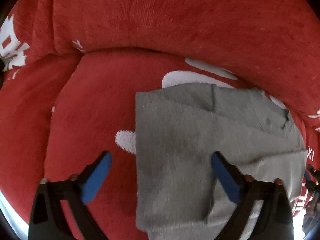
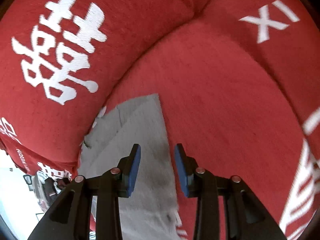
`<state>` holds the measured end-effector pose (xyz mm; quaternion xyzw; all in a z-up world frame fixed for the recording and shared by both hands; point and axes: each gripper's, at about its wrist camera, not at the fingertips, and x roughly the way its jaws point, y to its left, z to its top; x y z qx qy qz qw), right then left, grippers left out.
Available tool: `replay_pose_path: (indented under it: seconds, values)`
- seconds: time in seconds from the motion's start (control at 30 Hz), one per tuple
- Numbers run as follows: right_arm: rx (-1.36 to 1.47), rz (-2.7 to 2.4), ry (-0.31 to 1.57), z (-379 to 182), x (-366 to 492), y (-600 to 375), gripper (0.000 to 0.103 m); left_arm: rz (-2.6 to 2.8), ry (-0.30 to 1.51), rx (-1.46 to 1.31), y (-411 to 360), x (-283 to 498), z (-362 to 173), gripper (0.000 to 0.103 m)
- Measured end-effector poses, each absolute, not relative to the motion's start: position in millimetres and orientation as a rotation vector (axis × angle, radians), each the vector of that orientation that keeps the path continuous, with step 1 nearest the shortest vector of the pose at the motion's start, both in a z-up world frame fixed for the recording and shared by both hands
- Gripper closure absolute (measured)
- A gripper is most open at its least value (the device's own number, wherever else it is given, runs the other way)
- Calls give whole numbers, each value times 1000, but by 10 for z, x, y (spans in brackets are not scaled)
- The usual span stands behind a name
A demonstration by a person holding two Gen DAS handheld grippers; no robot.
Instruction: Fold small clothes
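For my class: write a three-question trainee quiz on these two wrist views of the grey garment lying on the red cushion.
1. True or false: the left gripper clamps the grey garment.
2. What colour are the right gripper pads?
3. The garment lies on: A) a wooden table B) a red cushion with white print C) a metal tray.

Key: 1 false, both grippers' jaws stand open, nothing held; 2 blue; 3 B.
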<state>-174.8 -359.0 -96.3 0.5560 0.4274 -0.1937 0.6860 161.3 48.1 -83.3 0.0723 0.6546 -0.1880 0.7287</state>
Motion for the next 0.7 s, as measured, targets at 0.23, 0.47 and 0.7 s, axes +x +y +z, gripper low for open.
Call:
replay_pose_path:
  seconds: [0.23,0.47,0.7]
  values:
    - [1081,-408,1053,-797,-1488,-3512,95,-457,1381,220,427,1602,-754,79]
    - [968,-451,1147,-928,-1508,-3560,95,-412,1374,194,535,1644,-852,78]
    - [990,-538,1145,-761,-1681,-3543,88,-362,1346,225,741,1522,-624,58]
